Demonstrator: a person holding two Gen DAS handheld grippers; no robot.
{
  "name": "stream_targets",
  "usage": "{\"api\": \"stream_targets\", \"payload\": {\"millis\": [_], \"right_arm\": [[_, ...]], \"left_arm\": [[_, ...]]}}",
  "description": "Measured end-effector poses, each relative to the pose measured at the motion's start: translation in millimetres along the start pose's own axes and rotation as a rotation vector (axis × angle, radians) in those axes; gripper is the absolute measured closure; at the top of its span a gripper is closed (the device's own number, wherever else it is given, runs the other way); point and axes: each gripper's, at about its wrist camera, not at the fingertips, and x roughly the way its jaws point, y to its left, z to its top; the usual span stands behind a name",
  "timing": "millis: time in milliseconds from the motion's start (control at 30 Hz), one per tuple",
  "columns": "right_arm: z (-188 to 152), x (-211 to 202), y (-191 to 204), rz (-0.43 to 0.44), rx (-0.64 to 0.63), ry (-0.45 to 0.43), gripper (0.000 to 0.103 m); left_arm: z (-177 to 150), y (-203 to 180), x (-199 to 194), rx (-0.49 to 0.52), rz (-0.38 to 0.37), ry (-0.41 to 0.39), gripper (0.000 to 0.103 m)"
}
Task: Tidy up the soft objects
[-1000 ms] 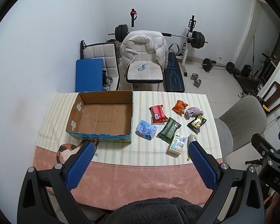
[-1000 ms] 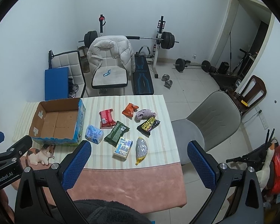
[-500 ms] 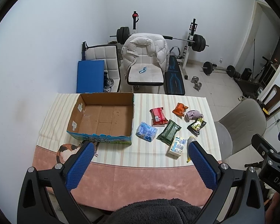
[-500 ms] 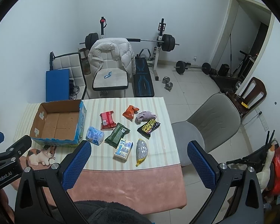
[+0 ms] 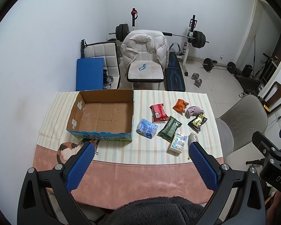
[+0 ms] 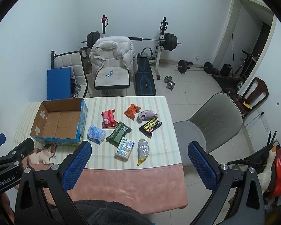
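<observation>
Soft packets, among them a red packet (image 5: 158, 112), a blue pack (image 5: 146, 128) and a lilac cloth (image 5: 193, 110), lie toward the table's (image 5: 140, 176) right edge beside an open cardboard box (image 5: 101, 115), with left gripper (image 5: 140, 164) and right gripper (image 6: 138, 161) both spread wide, holding nothing.

You faced white walls (image 5: 46, 37) and a pale tiled floor (image 6: 187, 86). A barbell rack (image 5: 192, 35) stood behind a white padded chair (image 5: 146, 71); a grey chair (image 6: 211, 116) sat right, near the doorway (image 6: 252, 37).
</observation>
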Motion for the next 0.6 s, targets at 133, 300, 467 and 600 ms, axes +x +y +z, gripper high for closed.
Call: {"api": "stream_targets", "payload": {"millis": [133, 300, 467, 600], "right_arm": [[0.1, 0.6, 0.2, 0.000, 0.000, 0.000, 0.000], [-1.0, 0.1, 1.0, -0.002, -0.001, 0.002, 0.000], [-0.7, 0.7, 0.8, 0.000, 0.000, 0.002, 0.000], [0.0, 1.3, 1.1, 0.000, 0.000, 0.002, 0.000]], "left_arm": [[-5.0, -1.5, 3.3, 0.006, -0.003, 0.001, 0.000], [-8.4, -2.8, 6.4, 0.008, -0.008, 0.006, 0.000], [-9.2, -3.6, 6.0, 0.008, -0.006, 0.004, 0.000], [-9.1, -3.0, 6.4, 0.007, -0.008, 0.005, 0.000]]}}
